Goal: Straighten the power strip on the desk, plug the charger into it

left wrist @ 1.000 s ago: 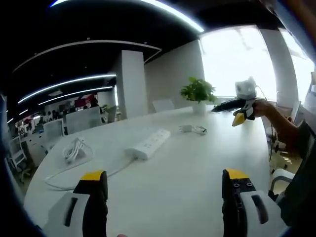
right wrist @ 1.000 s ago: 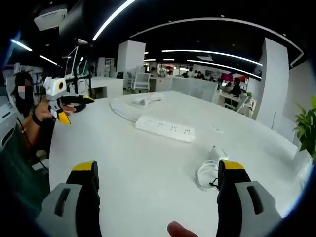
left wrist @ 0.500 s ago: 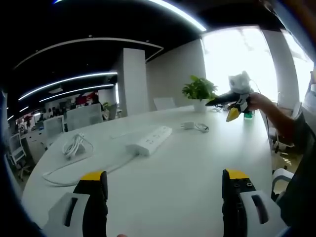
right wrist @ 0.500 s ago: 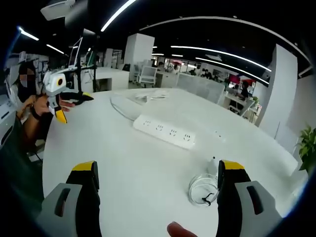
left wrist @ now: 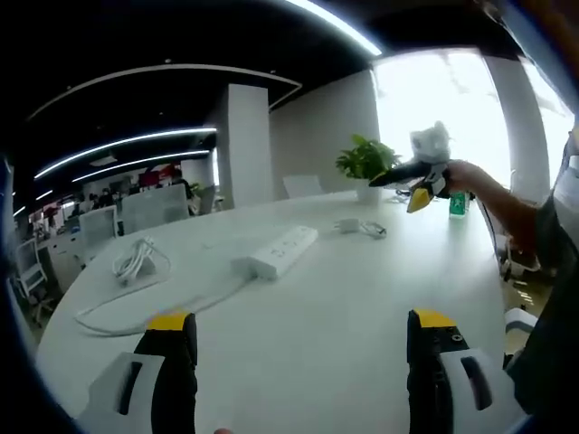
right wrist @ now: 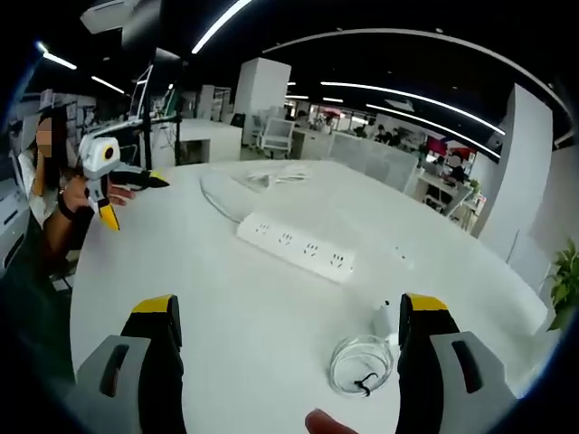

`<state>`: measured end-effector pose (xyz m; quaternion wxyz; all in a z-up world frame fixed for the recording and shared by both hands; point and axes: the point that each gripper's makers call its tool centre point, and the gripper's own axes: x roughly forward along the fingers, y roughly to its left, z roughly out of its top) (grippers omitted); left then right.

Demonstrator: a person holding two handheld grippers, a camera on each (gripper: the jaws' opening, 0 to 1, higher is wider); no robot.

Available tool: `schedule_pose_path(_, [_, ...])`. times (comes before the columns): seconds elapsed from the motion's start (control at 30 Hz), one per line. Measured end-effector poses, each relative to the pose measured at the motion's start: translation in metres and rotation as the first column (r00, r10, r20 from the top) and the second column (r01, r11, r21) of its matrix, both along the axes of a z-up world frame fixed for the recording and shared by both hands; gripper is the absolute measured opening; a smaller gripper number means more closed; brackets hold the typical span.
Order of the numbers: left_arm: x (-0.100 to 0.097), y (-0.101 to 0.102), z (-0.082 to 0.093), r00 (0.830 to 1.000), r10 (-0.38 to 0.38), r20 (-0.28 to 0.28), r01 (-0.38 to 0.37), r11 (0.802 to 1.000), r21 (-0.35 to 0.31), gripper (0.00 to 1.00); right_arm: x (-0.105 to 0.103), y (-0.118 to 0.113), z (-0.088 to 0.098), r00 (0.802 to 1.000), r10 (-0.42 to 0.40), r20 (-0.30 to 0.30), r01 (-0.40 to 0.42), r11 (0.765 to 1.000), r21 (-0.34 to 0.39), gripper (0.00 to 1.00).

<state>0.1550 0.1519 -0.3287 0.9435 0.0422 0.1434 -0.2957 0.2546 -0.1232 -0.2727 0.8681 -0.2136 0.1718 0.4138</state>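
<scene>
Fingers of our left gripper [left wrist: 298, 362] stand wide apart with nothing between them, yellow tips raised above the white desk [left wrist: 335, 298]. Ahead of them in the left gripper view lies the white power strip [left wrist: 276, 252], set at an angle to our line of sight, its cable [left wrist: 136, 306] running off its near end in a loose curve toward a coiled bundle of cord [left wrist: 134, 259] farther left. Beyond the strip, well apart from it, rests the charger [left wrist: 348, 225] with its thin cable coiled beside it. Our right gripper [left wrist: 418, 172] enters this view from the right, held in a hand [left wrist: 466, 176] above the far edge of the desk, in front of a potted plant [left wrist: 365, 163].

In the right gripper view, the right gripper's fingers [right wrist: 154, 312] are likewise spread and hold nothing. The power strip [right wrist: 296, 246] stretches across the middle of the desk [right wrist: 226, 307], sockets facing up. The charger [right wrist: 384, 318] sits near the right finger, touching its coil of clear cable [right wrist: 360, 366] just in front. Our left gripper [right wrist: 104, 176] shows at the left, held above the desk's edge; we cannot tell from here how its tips stand. Office rows and ceiling light strips fill the background.
</scene>
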Motion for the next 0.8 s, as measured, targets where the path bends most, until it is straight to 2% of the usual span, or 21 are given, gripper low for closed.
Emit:
schedule_pose_path(0.17, [0.002, -0.001, -0.002, 1.0, 0.0, -0.003, 0.0, 1.0, -0.004, 1.0, 0.008, 0.001, 0.003, 1.0, 0.015, 0.002, -0.015, 0.999, -0.037, 1.0])
schedule_pose_path(0.53, [0.004, -0.001, -0.007, 1.0, 0.005, -0.015, -0.005, 1.0, 0.002, 1.0, 0.022, 0.005, -0.007, 0.997, 0.073, -0.022, -0.075, 0.99, -0.117, 1.0])
schedule_pose_path(0.8, [0.007, 0.0, -0.007, 1.0, 0.015, -0.016, -0.015, 1.0, 0.005, 1.0, 0.037, 0.002, -0.006, 0.996, 0.084, -0.04, -0.089, 0.986, -0.138, 1.0])
